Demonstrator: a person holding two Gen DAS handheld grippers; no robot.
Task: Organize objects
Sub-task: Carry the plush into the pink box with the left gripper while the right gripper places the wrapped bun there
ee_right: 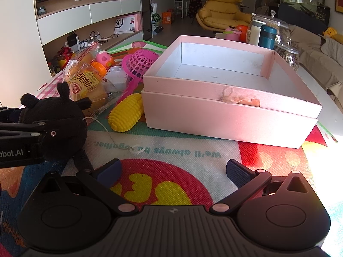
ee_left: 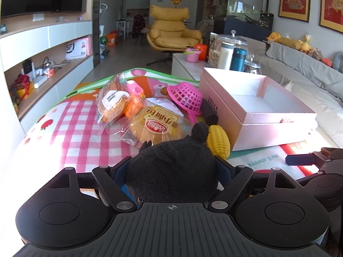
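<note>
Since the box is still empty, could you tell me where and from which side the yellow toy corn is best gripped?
Grip the yellow toy corn across its middle, coming from above. It lies flat on the mat, ribbed and rounded, narrow enough for the open right claw. The pink box blocks its right side, the bread bag its left.

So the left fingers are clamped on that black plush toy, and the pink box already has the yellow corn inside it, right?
Not quite. The pink box is empty; the right wrist view shows the yellow corn lying on the mat beside it. The left fingers do clamp the black plush toy.
</note>
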